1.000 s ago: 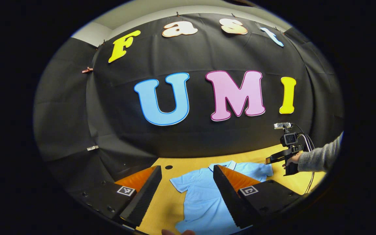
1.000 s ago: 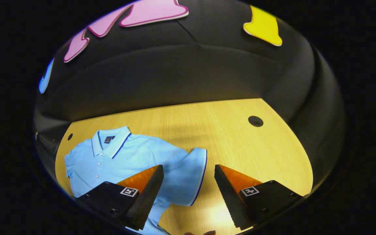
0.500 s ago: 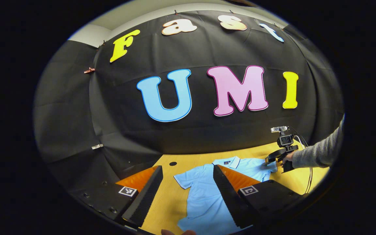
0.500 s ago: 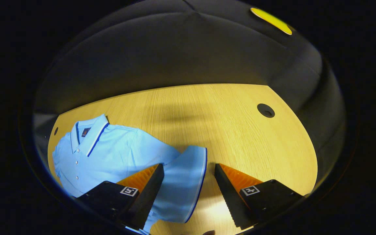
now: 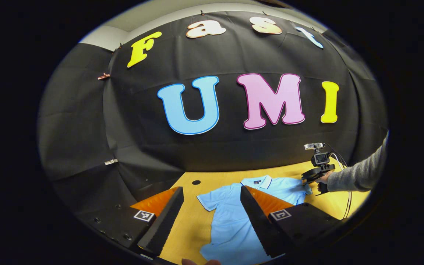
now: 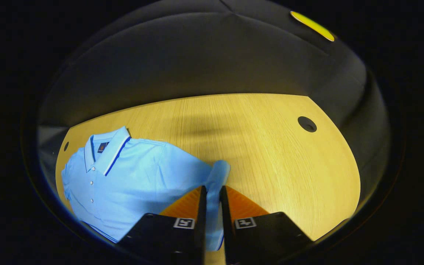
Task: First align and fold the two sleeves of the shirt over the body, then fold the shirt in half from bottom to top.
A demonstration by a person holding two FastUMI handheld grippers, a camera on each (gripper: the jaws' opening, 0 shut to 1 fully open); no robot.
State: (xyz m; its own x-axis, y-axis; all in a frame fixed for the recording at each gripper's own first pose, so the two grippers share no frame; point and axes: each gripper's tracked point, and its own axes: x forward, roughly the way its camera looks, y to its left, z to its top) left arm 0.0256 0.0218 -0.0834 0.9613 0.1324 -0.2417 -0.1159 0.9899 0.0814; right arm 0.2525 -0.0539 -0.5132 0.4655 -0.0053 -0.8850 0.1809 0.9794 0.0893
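A light blue polo shirt lies flat on the wooden table, collar toward the far wall. My right gripper is shut on the shirt's right sleeve, and the cloth bunches up between its fingers. In the left gripper view the same shirt lies ahead on the table. My left gripper hangs open above the table, near the shirt's left sleeve, holding nothing. Farther off, the right gripper touches the other sleeve.
A hand in a grey sleeve holds the right gripper, and a cable trails from it. The tabletop has round cable holes. Black cloth walls close in the table's far side.
My right gripper went from wide open over the right sleeve to shut on it, and the sleeve gathered up. The left gripper barely moved and stays open.
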